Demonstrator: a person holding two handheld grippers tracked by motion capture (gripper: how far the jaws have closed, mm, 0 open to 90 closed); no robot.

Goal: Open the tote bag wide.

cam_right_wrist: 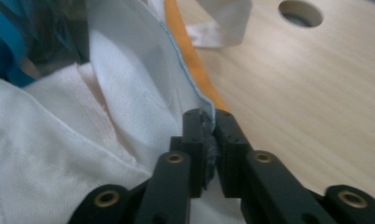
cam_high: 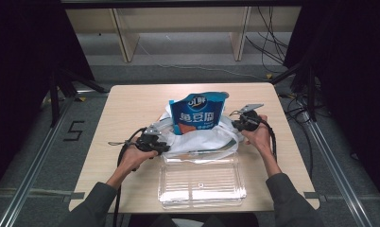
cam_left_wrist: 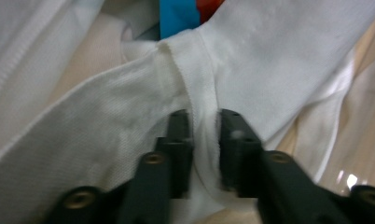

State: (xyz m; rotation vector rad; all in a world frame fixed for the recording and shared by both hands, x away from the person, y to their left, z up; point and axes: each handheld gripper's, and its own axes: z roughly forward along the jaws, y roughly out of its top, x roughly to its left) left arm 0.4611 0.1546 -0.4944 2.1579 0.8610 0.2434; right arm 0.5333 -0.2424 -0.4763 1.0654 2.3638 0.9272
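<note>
From the high view, a white cloth bag [cam_high: 204,137] lies near the middle of the worktop [cam_high: 131,101] with a blue snack pouch [cam_high: 197,113] standing in its mouth, the left claw [cam_high: 163,147] at its near-left side, the right claw [cam_high: 236,124] at its right side, and a clear plastic tray [cam_high: 201,182] just beside it toward the near edge. In the left gripper view the left claw [cam_left_wrist: 204,135] stands apart, a fold of the bag's cloth [cam_left_wrist: 129,107] lying between its jaws without being pinched. In the right gripper view the right claw [cam_right_wrist: 212,122] is clamped on the bag's blue-stitched edge [cam_right_wrist: 176,70], with an orange strip [cam_right_wrist: 190,60] just behind it.
</note>
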